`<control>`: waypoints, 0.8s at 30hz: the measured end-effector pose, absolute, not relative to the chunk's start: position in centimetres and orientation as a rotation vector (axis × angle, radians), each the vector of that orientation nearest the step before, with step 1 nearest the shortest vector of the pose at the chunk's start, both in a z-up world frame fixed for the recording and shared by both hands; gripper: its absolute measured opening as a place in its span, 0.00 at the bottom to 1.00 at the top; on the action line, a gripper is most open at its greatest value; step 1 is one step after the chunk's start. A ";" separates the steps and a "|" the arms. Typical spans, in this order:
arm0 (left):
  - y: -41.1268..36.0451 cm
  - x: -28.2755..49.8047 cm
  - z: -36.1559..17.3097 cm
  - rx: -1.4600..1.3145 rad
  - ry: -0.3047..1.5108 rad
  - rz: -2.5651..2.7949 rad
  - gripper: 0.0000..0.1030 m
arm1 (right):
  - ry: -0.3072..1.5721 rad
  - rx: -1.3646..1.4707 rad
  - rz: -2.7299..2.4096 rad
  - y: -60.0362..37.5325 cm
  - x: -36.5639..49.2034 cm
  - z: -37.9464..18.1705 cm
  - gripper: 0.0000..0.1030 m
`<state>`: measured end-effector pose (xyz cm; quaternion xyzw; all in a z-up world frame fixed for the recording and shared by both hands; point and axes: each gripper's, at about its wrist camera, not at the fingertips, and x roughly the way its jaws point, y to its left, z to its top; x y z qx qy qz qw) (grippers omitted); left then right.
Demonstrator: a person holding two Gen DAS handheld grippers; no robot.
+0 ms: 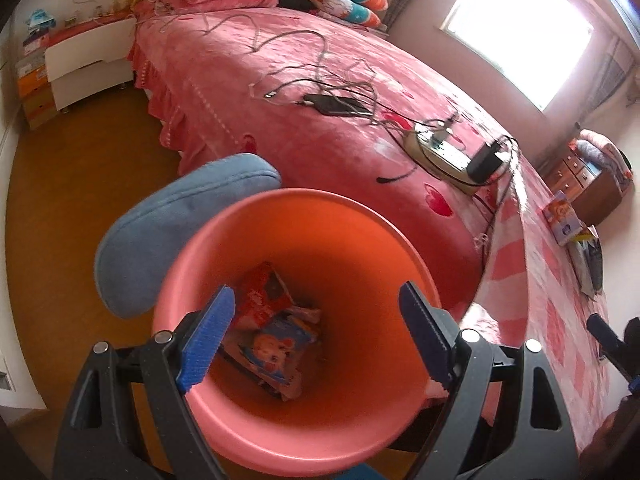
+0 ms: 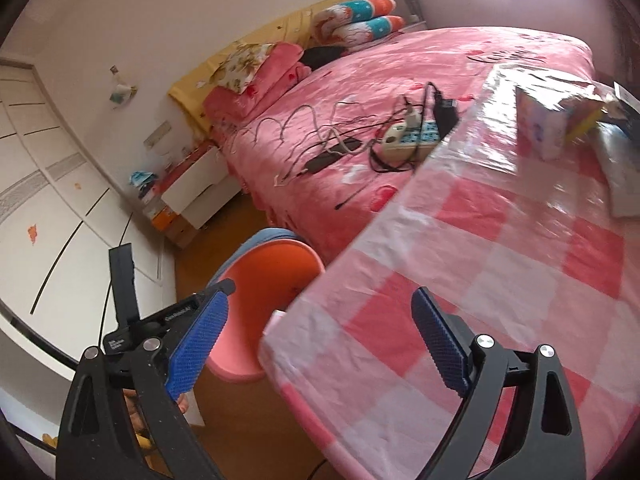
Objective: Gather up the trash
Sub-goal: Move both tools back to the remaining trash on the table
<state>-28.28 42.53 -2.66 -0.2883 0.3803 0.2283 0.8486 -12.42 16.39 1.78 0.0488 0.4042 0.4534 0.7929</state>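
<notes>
Trash bin fills the left wrist view, a salmon-pink plastic tub standing on the floor right at the table's edge, and down at its bottom lie crumpled wrappers, a red packet and a blue one with a cartoon face. Left gripper hangs directly over the bin's mouth with its blue pads spread wide and nothing between them, so a drop looks done on this side. Over to the right gripper, jaws likewise apart and empty, poised above the near corner of the table in its pink checked cloth. Further up that table sit the likely remaining pieces: a small carton and some flat packets near the far edge, too blurred to name closer. My read is that we are between pickups. Next up, the right gripper would need to reach well forward across the cloth, settle its pads either side of the carton, and close firmly, since the glossy cover may let it slide. Bed alongside carries a power strip and cables, not trash, so steer clear.
</notes>
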 end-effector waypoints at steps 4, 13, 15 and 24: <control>41.0 -27.3 -2.0 -0.594 0.803 0.440 0.82 | 0.866 0.126 0.948 14.9 -12.1 1.3 0.89; 37.7 -25.2 0.3 -0.546 0.792 0.365 0.82 | 0.804 0.145 0.918 12.2 -11.8 1.7 0.92; 36.8 -24.8 0.7 -0.533 0.795 0.349 0.82 | 0.792 0.153 0.914 11.5 -11.8 1.9 0.92; 33.1 -23.3 2.1 -0.473 0.812 0.308 0.82 | 0.736 0.179 0.891 8.5 -11.7 2.5 0.92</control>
